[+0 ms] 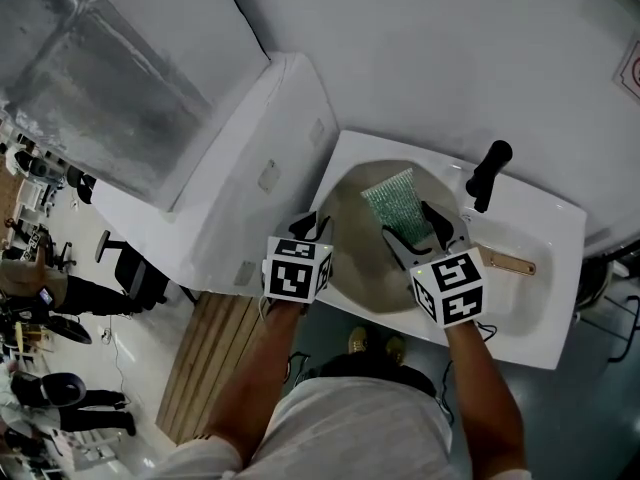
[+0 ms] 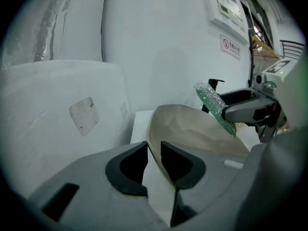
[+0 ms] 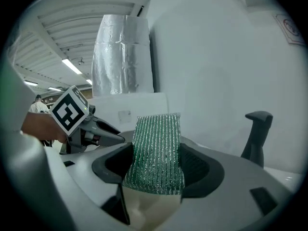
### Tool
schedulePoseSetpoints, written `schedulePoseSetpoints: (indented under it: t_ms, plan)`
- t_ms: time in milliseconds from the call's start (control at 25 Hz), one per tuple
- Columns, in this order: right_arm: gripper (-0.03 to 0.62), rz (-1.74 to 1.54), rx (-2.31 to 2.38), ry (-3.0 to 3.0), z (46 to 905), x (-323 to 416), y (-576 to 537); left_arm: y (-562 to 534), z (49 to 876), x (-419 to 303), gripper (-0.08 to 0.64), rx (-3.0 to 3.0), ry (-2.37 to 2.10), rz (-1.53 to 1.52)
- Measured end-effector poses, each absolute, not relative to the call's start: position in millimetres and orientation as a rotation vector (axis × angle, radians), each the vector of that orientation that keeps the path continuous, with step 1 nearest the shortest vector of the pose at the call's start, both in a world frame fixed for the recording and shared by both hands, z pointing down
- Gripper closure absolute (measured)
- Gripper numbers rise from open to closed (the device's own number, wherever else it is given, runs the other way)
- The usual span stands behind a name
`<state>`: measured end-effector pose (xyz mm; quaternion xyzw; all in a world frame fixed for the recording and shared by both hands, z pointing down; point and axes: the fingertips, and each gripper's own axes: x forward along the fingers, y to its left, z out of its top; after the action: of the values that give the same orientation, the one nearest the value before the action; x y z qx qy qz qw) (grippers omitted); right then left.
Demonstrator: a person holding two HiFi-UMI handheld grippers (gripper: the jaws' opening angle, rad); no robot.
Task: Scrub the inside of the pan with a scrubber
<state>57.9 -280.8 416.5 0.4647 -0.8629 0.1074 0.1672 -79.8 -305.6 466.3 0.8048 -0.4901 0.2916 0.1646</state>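
Behind the pan, wall sign, print illegible.

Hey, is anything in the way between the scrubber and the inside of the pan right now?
Nothing visible is. The right gripper holds the green scrubber over the bare inside of the pan. The left gripper clamps the rim at the side, clear of that path.
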Motion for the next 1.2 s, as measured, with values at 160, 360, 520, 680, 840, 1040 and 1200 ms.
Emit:
schedulePoseSetpoints:
  t_ms: [160, 360, 520, 680, 840, 1040, 1200]
  plan:
    - [0.288, 0.354, 1.267, -2.391, 434.9, 41.7, -292.6, -308.4, 473.5, -83.9, 0.465, 2.273, -1.384, 0.828]
    - [0.288, 0.384, 1.194, -2.318, 459.4, 19.9, -305.9, -311.1, 477.3, -86.0, 0.468, 2.266, -1.372, 0.804]
    - [0.288, 0.416, 1.143, -2.252, 480.1, 8.1, -310.9, -313.7, 475.0, -86.1, 0.471, 2.269, -1.366, 0.796]
    - [0.288, 0.434, 1.120, -2.213, 495.7, 1.9, -316.5, -313.9, 476.0, -85.7, 0.471, 2.270, -1.364, 0.776]
    - [0.288, 0.439, 1.120, -2.169, 508.2, 3.5, -324.2, -313.7, 477.1, -84.9, 0.471, 2.272, -1.355, 0.764]
    - [0.288, 0.453, 1.145, -2.091, 522.6, 21.2, -332.0, -314.2, 477.4, -84.4, 0.471, 2.273, -1.349, 0.753]
    - [0.288, 0.437, 1.179, -2.033, 528.5, 45.3, -338.4, -313.8, 478.3, -85.1, 0.471, 2.268, -1.351, 0.751]
